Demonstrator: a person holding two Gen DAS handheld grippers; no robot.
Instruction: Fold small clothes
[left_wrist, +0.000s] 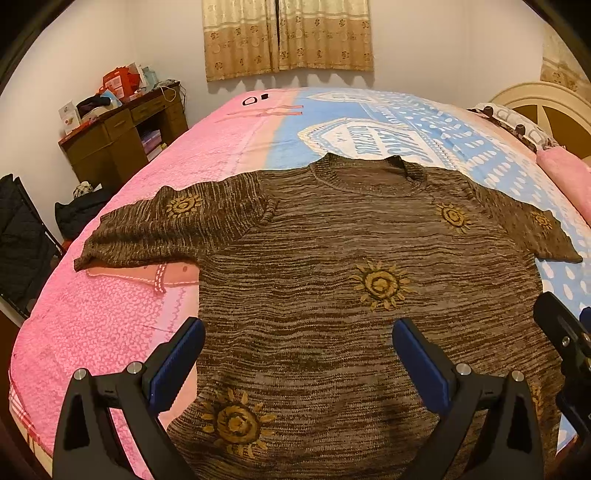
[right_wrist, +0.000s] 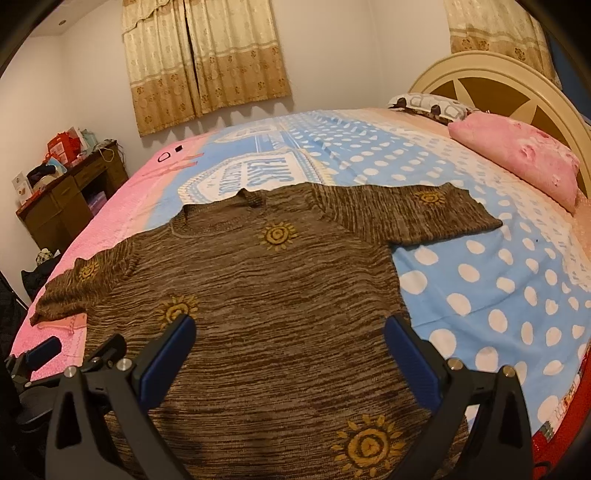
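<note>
While the sweater (left_wrist: 332, 258) lies flat, left gripper (left_wrist: 298, 350) and right gripper (right_wrist: 290, 347) gape wide, holding nothing.

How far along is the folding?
Done: the brown knitted short-sleeved sweater with yellow sun motifs lies spread flat on the pink and blue bedspread. In hand: nothing; left claw and right claw are open above its hem. Left: every fold.
</note>
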